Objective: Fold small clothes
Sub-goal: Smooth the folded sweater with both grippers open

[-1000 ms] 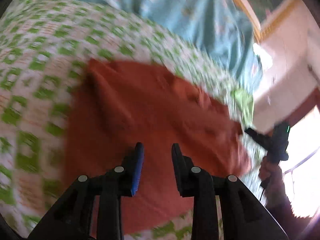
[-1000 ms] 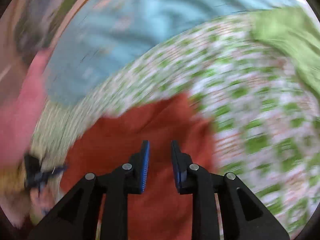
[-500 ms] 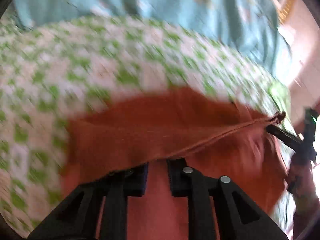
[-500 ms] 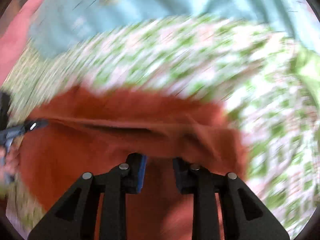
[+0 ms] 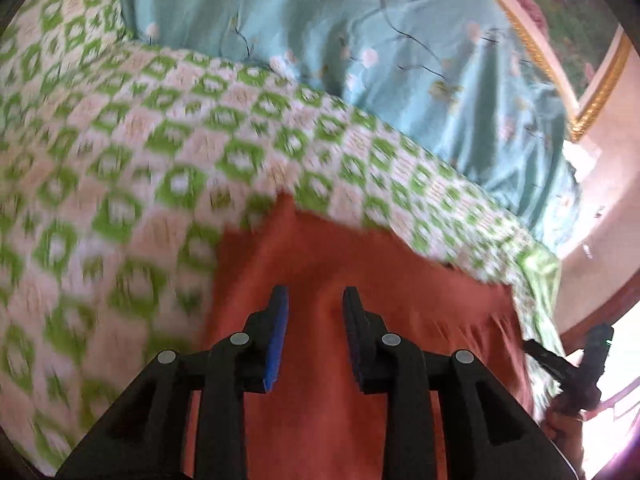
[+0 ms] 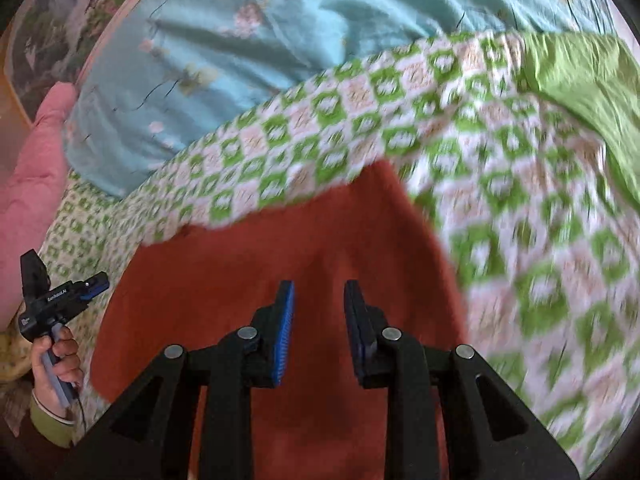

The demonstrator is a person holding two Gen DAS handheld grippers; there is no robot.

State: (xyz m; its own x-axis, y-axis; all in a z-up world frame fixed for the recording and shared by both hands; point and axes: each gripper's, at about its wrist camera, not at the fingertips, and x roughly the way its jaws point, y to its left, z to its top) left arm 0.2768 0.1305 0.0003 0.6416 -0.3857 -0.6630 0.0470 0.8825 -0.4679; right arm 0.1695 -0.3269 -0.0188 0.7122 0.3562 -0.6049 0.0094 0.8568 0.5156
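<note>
A rust-red small garment (image 5: 360, 292) lies folded flat on the green-and-white patterned bedspread (image 5: 140, 152). It also shows in the right wrist view (image 6: 240, 280). My left gripper (image 5: 316, 300) is open and empty, held just above the garment's middle. My right gripper (image 6: 319, 296) is open and empty too, above the same cloth. The right gripper appears at the right edge of the left wrist view (image 5: 568, 364). The left gripper shows at the left edge of the right wrist view (image 6: 60, 300).
A light blue floral quilt (image 5: 360, 40) lies along the far side of the bed, in the right wrist view too (image 6: 280, 28). A plain green cloth (image 6: 584, 76) lies at the far right. A pink pillow (image 6: 32, 168) sits at the left.
Half a second ago both grippers held the garment's near edge, lifted and stretched between them. Now both are open and the cloth lies folded flat on the bedspread.
</note>
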